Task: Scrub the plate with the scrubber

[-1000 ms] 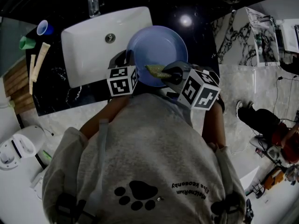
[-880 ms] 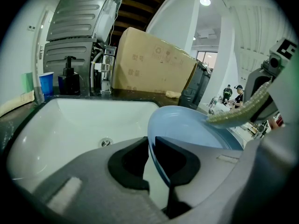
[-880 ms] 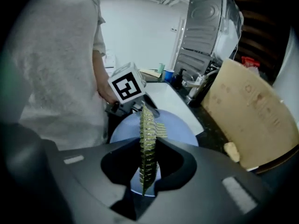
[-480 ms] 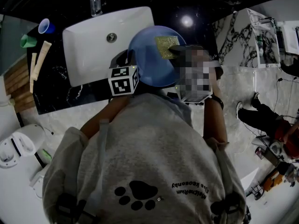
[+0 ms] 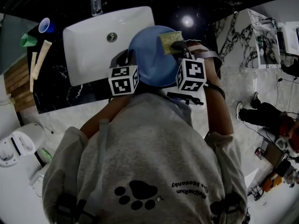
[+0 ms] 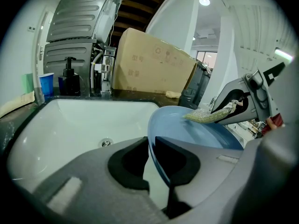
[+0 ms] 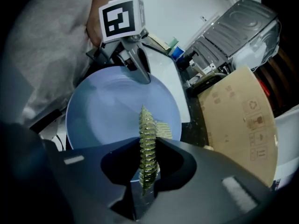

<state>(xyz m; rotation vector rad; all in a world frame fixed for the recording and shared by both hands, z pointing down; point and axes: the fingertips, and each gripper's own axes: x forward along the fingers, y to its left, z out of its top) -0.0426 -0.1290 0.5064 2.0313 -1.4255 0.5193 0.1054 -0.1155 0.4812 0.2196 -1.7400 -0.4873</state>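
Plate: a blue plate (image 5: 147,62) is held tilted over the near right corner of the white sink (image 5: 88,45), partly above the dark table (image 5: 51,90).
Left tongs: the left tongs (image 6: 156,160) are closed narrowly on the plate's near rim, a pad on each face.
Right tongs: the right tongs (image 7: 148,168) are clamped on a yellow-green scrubber (image 7: 147,134), held edge-on, with its free end lying on the far right part of the plate.
How the plate should handle: it looks stiff, smooth and breakable. It is likely slick if wet, though wetness cannot be told here. A single pinch at the rim leaves it free to pivot under scrubbing pressure, so a deep bite on the rim looks wise.
How the scrubber should handle: it looks thin, light and floppy. Gripping near one end lets the rest bend flat against the plate.
Only in the head view: the layout shows here, with plate against sink, the tap (image 5: 93,1) and a blue cup (image 5: 43,27) at the table's back. The jaws themselves are hidden.
Only in the left gripper view: the rim sits between the pads, and the scrubber is seen from the side, sagging onto the plate.
Only in the right gripper view: the scrubber's ribbed edge sits between the pads, with the plate's bare face beyond.
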